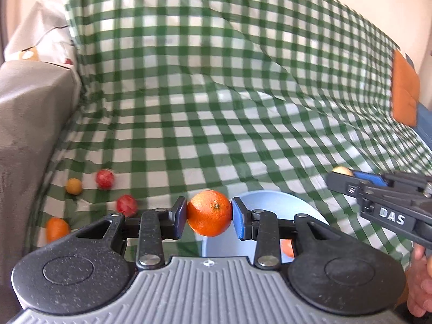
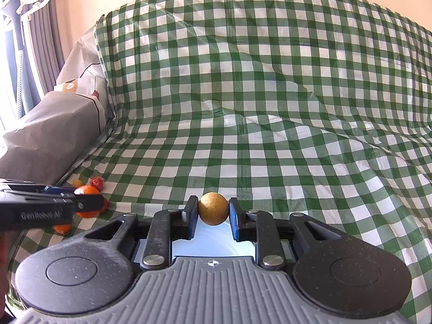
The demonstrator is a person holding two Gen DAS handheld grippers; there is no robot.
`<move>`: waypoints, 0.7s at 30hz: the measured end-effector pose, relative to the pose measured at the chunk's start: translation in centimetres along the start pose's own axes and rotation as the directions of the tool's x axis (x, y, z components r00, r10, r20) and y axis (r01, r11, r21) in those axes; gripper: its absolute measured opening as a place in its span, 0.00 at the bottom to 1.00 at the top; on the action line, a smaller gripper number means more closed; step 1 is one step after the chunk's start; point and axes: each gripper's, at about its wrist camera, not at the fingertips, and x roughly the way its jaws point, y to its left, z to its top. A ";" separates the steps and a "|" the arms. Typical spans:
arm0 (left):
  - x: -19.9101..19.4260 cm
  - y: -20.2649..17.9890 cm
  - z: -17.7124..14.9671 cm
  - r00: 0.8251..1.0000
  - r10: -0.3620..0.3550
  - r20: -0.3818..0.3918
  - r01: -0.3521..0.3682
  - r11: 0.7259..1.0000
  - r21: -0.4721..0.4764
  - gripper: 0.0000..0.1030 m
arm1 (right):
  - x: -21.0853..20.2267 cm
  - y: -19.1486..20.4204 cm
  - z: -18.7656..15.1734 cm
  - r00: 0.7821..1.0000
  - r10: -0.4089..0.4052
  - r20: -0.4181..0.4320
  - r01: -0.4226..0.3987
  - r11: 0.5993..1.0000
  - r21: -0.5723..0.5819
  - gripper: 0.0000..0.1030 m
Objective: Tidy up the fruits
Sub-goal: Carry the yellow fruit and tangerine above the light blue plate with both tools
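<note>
My left gripper [image 1: 209,214] is shut on an orange [image 1: 209,212] and holds it above the left rim of a pale blue bowl [image 1: 272,202]. Another orange fruit [image 1: 286,247] lies in the bowl. My right gripper [image 2: 213,210] is shut on a small brown-yellow round fruit [image 2: 213,208] above the same bowl [image 2: 210,243]. It shows in the left wrist view [image 1: 343,174] at the right. The left gripper and its orange [image 2: 86,190] show at the left of the right wrist view.
Loose fruits lie on the green checked cloth [image 1: 216,108] at the left: two red ones [image 1: 104,179] [image 1: 126,204], a small yellow one [image 1: 73,186] and an orange one [image 1: 56,229]. A grey cushion [image 1: 29,124] stands at the left. An orange cloth [image 1: 403,97] lies at the far right.
</note>
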 end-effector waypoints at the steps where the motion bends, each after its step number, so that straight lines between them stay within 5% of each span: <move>1: 0.1 -0.3 -0.1 1.000 -0.010 -0.005 0.010 1.000 0.010 0.38 | 0.1 0.1 0.0 1.000 -0.001 -0.005 0.001 1.000 -0.002 0.24; 21: 2.1 -3.9 -1.7 0.993 -0.068 -0.092 0.081 0.986 0.145 0.38 | 0.9 0.6 -0.2 0.999 -0.004 -0.043 0.003 1.000 -0.016 0.24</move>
